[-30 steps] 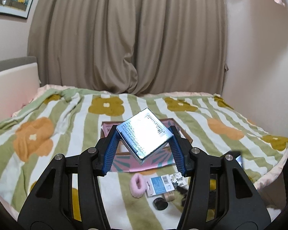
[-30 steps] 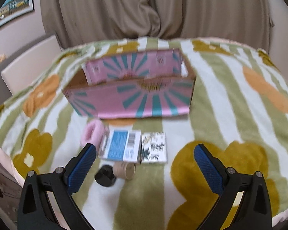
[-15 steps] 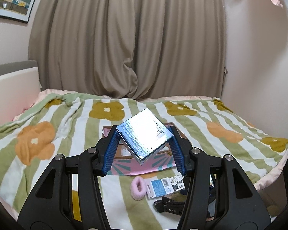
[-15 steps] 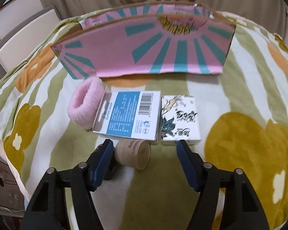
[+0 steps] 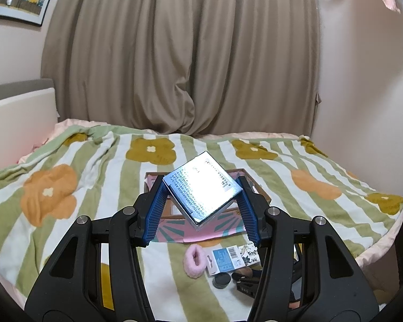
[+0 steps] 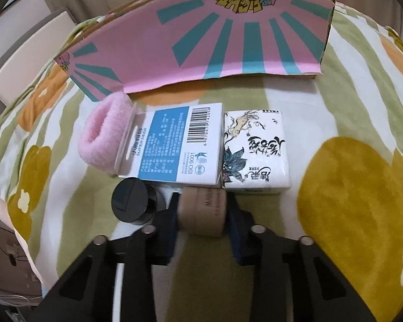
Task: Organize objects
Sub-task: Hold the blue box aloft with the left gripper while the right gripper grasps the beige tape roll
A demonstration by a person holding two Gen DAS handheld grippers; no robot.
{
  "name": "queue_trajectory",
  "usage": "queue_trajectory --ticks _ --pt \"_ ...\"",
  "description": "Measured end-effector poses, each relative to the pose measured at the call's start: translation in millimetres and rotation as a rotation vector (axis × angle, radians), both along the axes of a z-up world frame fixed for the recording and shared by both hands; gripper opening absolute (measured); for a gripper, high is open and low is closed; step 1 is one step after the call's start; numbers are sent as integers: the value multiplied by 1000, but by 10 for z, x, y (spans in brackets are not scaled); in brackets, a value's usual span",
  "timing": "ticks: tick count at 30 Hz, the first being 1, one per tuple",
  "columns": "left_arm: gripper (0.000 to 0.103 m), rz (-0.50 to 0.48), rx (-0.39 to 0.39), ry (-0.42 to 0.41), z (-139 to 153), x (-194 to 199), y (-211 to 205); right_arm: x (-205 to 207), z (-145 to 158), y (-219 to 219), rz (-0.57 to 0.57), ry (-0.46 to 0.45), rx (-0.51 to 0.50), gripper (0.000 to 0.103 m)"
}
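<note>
Your right gripper [image 6: 202, 214] has closed in since half a second ago: then its blue fingers stood wide on either side of the tan jar [image 6: 202, 212], and now they press against both sides of it. The jar lies on its side on the blanket [image 6: 349, 187], just in front of the blue-and-white box [image 6: 174, 145] and the tissue pack [image 6: 255, 149], which lie side by side and touching. A black-lidded jar [image 6: 133, 204] stands just left of your left finger, close to the box's near corner. The pink scrunchie [image 6: 102, 136] lies to the left of the box, partly under its hang tab. Beyond them all stands the pink carton [image 6: 201, 45] with teal rays, its open top facing up.

Your left gripper [image 5: 201, 201] has barely shifted. It holds the silver box [image 5: 204, 187] clamped between its blue pads, tilted with one corner pointing down and its printed face catching glare. From this view the box hangs in the air above the carton [image 5: 215, 228], whose opening shows behind it. Below the carton you can see the scrunchie [image 5: 194, 260], the blue-and-white box [image 5: 224, 259], the tissue pack [image 5: 248, 252] and the black-lidded jar [image 5: 222, 280], with your right gripper [image 5: 245, 285] low among them. The striped, flowered blanket [image 5: 67, 187] covers the bed up to the curtain [image 5: 188, 53].
</note>
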State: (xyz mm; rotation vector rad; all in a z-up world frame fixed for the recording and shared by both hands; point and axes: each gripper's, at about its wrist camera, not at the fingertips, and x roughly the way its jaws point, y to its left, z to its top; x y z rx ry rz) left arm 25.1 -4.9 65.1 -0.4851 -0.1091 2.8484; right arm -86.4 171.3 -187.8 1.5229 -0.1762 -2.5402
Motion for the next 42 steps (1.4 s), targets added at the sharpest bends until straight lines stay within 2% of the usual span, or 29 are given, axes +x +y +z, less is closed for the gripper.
queue_trajectory --ticks 10,14,35,42 --pt "48 3 2 -4 -16 -14 -3 111 148 -75 27 66 74 26" --pt "48 3 1 -7 -24 -18 -7 172 305 -77 26 119 105 26" --pt "48 6 9 -7 -80 -67 -62 714 2240 -7 -55 633 196 26" --pt "48 6 12 -10 -76 -101 -69 749 2409 -31 -52 665 202 26"
